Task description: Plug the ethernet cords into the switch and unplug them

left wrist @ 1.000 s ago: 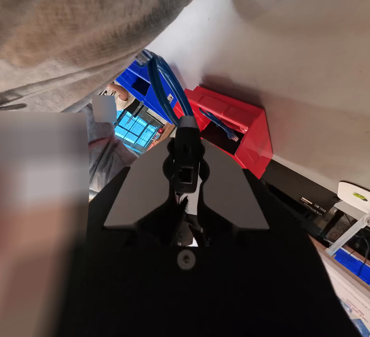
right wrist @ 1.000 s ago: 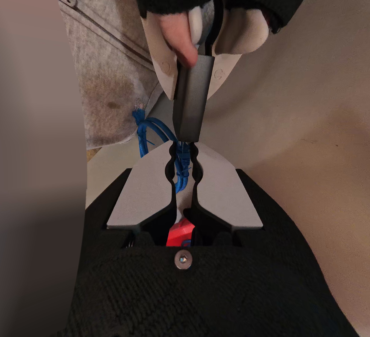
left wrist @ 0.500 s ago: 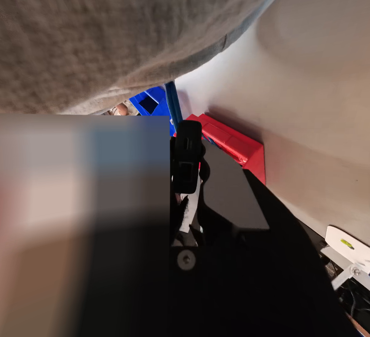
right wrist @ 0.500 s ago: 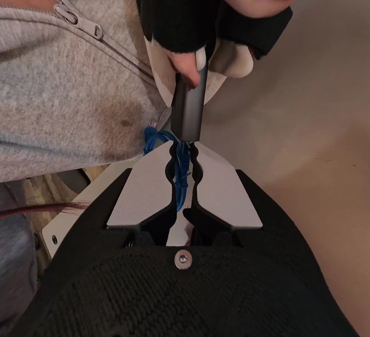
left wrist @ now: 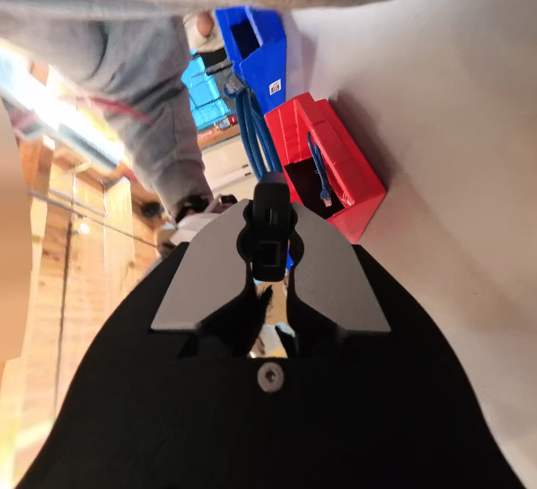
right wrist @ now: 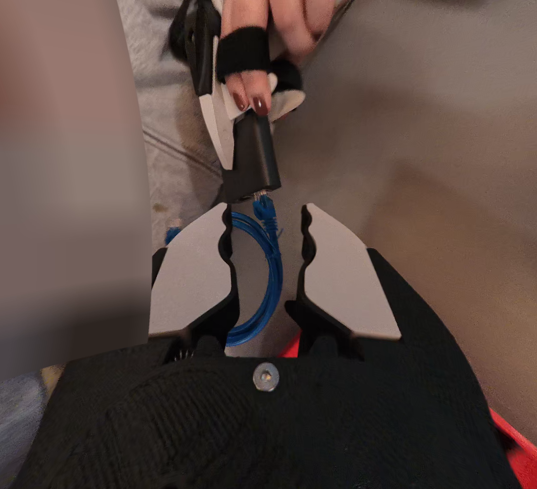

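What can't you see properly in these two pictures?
- Left wrist view: the top of the blue bin is cut off by a blurry grey sleeve.
- Right wrist view: the blue cable runs behind the right claw, so its far end is hidden.
- Right wrist view: the red bin is mostly cut off by the edge.

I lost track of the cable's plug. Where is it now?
In the right wrist view, the blue plug sits at the black adapter end, just beyond the open right gripper.
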The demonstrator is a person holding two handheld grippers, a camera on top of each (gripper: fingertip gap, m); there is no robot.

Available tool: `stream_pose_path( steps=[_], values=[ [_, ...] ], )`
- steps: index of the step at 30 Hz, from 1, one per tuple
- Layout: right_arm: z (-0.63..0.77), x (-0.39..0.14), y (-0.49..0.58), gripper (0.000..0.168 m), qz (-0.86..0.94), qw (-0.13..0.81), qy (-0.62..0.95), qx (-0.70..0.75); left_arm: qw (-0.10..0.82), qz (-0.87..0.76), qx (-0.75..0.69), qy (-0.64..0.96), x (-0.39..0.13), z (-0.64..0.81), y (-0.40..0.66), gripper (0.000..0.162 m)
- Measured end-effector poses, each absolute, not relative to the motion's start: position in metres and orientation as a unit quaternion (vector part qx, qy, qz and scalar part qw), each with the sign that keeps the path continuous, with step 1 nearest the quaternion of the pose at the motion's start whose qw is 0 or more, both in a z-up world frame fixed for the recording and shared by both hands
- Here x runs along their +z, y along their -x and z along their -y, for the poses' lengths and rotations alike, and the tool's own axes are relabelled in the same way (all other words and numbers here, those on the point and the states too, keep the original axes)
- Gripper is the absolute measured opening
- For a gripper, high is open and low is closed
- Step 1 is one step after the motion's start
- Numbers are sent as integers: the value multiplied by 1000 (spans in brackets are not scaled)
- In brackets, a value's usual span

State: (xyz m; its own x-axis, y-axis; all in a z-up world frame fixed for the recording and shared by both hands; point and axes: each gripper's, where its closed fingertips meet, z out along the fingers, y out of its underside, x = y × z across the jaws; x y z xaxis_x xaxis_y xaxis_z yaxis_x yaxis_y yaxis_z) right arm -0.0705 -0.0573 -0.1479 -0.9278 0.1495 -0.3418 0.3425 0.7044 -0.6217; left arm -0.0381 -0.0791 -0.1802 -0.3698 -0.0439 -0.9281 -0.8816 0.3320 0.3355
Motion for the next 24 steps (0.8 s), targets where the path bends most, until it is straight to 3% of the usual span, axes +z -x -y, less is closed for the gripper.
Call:
stream_pose_path(
  steps=[4,9,14,21,24],
  values=[
    [19,-88,107,62,-878,-62,-154,-450,555,-536,452,447,-151,86,72,20],
    [-39,-26,102,58,-749,-276,-193,-570,745,-291,342,494,-91,104,122,20],
    [-34,-40,86,56,-674,-295,-224,-640,852,-181,194,452,-58,105,137,20],
    [48,-70,95,51,-663,-156,-209,-702,919,-124,-9,375,-39,100,121,20],
    [59,-55,101,42,-608,-170,-187,-753,926,-119,-25,358,-35,99,114,20]
  ],
)
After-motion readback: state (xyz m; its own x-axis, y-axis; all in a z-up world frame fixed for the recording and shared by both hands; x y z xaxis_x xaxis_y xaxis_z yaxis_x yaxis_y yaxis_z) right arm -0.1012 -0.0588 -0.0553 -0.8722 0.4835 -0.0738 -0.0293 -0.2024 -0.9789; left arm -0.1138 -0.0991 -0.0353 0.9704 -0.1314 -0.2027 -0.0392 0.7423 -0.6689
